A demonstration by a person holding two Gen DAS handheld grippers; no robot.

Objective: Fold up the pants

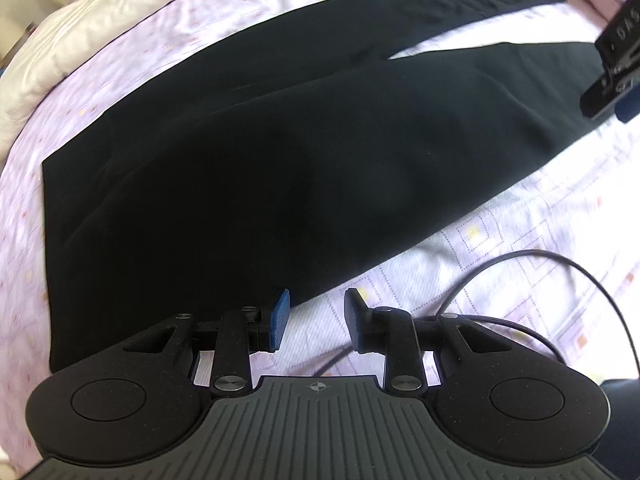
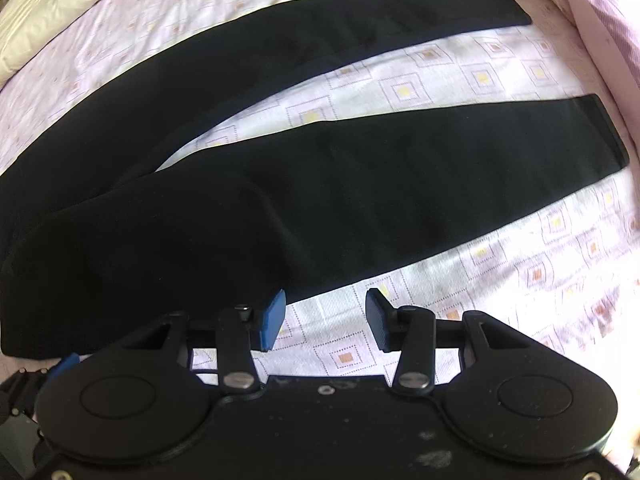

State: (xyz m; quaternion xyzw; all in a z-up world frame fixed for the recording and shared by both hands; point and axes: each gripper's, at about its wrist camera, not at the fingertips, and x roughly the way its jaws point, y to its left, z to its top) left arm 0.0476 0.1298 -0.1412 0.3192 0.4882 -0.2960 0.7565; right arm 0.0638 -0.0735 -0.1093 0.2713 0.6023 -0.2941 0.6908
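On the bed, over a sheet w/ small square print, black pants lie flat: matte, smooth cloth, legs splayed in a V, long axis left-right, cuffs to the right, waist to the left. Left claw open, empty, at the near edge by the waist. Right claw open, empty, near leg's edge. Cream quilt behind; black cable beside left claw.
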